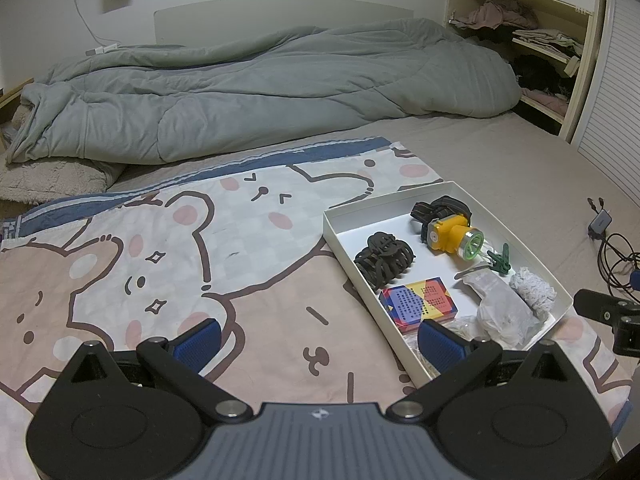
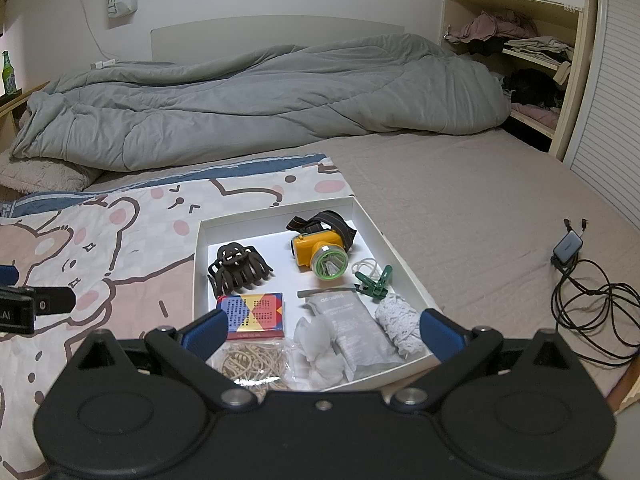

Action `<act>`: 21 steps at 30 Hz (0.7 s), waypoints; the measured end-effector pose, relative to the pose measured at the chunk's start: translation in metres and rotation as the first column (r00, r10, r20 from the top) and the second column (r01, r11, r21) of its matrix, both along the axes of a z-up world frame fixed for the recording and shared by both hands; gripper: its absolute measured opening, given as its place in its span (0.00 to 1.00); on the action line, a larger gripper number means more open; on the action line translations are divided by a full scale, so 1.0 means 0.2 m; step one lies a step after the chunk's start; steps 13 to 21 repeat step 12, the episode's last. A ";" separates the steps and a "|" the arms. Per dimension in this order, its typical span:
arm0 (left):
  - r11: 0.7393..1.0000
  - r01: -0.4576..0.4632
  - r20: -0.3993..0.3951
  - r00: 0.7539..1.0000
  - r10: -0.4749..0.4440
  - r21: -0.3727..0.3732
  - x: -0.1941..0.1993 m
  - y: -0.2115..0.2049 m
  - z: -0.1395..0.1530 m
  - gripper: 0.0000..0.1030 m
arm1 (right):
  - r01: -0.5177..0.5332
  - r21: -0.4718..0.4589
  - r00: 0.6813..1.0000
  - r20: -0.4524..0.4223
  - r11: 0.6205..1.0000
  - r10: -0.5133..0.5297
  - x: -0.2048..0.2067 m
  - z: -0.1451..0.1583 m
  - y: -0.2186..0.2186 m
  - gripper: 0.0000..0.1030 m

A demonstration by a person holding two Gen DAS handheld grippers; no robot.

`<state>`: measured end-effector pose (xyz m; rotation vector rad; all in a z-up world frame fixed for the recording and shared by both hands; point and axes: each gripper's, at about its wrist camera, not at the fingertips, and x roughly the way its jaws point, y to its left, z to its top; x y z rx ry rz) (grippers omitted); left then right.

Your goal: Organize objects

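On the bed, all small items, among them a headlamp (image 2: 320, 250) and hair claw (image 2: 238, 270), are seen gathered inside the white tray (image 2: 200, 264); sorting judged near complete. Left gripper (image 1: 316, 336) and right gripper (image 2: 322, 330) are held wide, empty.

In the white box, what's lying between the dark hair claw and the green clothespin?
The yellow headlamp sits between the hair claw and the green clothespin, slightly farther back, beside a small white loop. The right wrist view shows it best.
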<state>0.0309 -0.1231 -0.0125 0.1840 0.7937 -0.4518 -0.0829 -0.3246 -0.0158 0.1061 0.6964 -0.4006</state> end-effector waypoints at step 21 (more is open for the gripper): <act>1.000 -0.003 -0.003 1.000 0.003 -0.001 0.00 -0.01 0.00 1.00 | -0.002 -0.001 1.000 -0.002 1.000 0.002 -0.01 0.00 0.02 1.00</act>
